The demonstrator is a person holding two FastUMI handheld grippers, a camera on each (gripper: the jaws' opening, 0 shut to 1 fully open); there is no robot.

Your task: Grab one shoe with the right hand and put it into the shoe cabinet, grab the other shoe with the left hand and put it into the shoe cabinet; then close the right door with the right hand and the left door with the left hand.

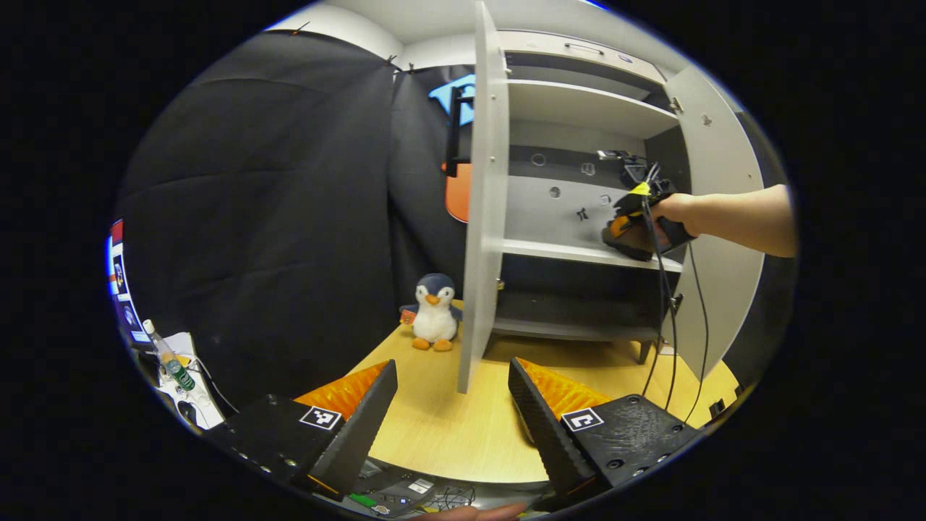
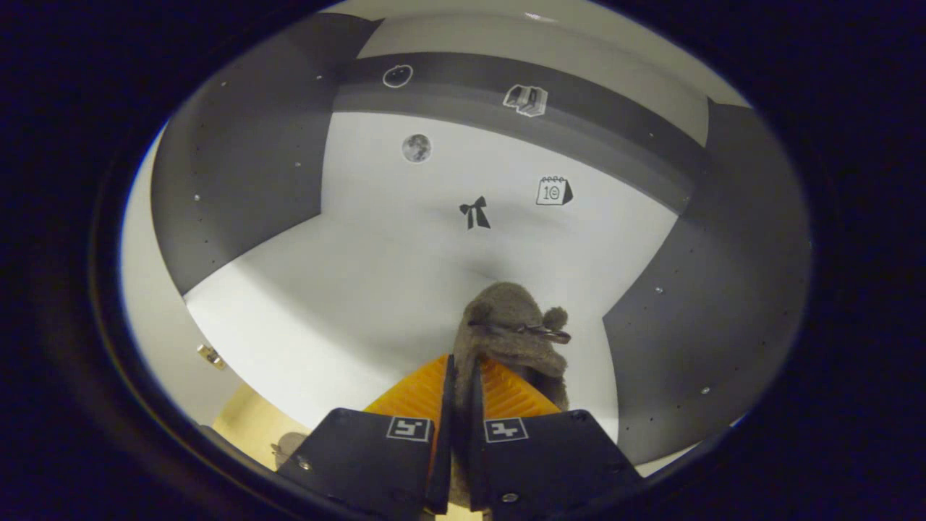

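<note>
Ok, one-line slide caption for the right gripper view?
Right gripper shut on fuzzy brown shoe, holding it over the cabinet shelf.

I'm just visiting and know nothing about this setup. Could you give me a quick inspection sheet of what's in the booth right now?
Surface: wooden table, the cabinet stands on it.
Job's things: both doors open; left door edge-on; fuzzy shoe held over the middle shelf.
Clutter: penguin toy; bottle at far left.
Grippers: left gripper open, holding nothing; right gripper shut on the shoe.
Cables: black cables hang from the right gripper.
Surroundings: black cloth wall.
</note>
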